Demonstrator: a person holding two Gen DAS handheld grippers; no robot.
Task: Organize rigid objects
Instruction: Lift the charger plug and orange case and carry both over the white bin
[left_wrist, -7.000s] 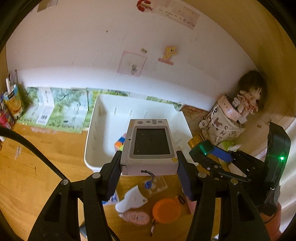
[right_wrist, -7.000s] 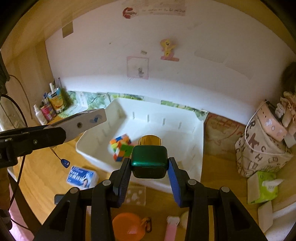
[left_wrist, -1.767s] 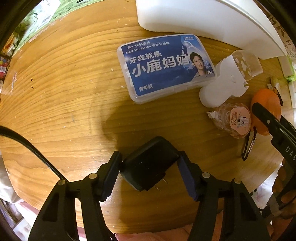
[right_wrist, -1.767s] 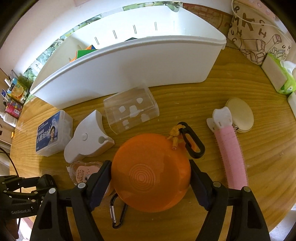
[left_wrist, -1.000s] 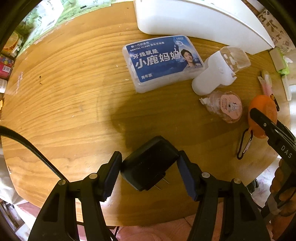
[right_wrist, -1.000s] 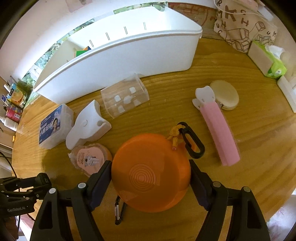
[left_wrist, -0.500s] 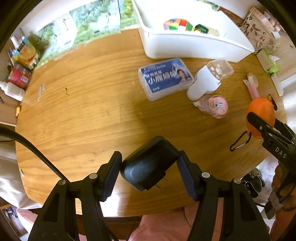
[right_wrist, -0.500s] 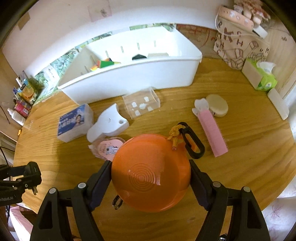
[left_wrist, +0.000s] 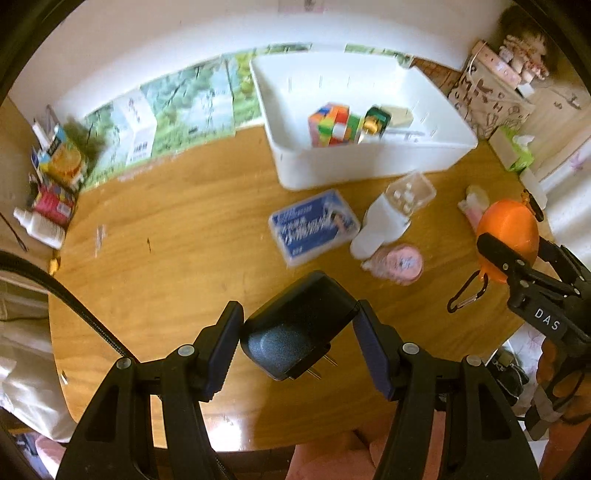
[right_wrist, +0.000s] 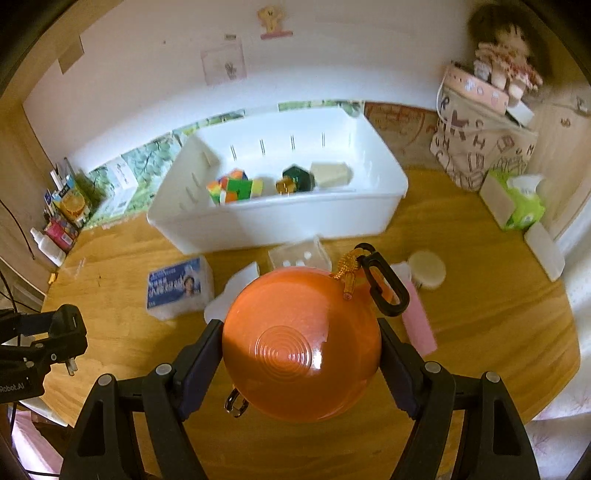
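Note:
My left gripper (left_wrist: 299, 345) is shut on a black plug adapter (left_wrist: 295, 328), held above the near edge of the wooden table (left_wrist: 177, 236). My right gripper (right_wrist: 301, 350) is shut on an orange round case (right_wrist: 301, 343) with a black clip and carabiner, held above the table. The white bin (right_wrist: 280, 221) at the back holds a colourful cube (right_wrist: 231, 188), a green and gold bottle (right_wrist: 295, 181) and a beige device (right_wrist: 330, 173). The bin also shows in the left wrist view (left_wrist: 354, 166).
On the table lie a blue dental floss box (left_wrist: 314, 225), a white holder with a clear case (left_wrist: 391, 214), a pink round packet (left_wrist: 400, 264), a pink clip (right_wrist: 417, 325) and a cream round case (right_wrist: 428, 271). A tissue box (right_wrist: 513, 203) and patterned bag (right_wrist: 480, 147) stand right.
Both grippers have lifted higher off the table with their objects and tilted up, so the bin and the wall behind it have come into view.

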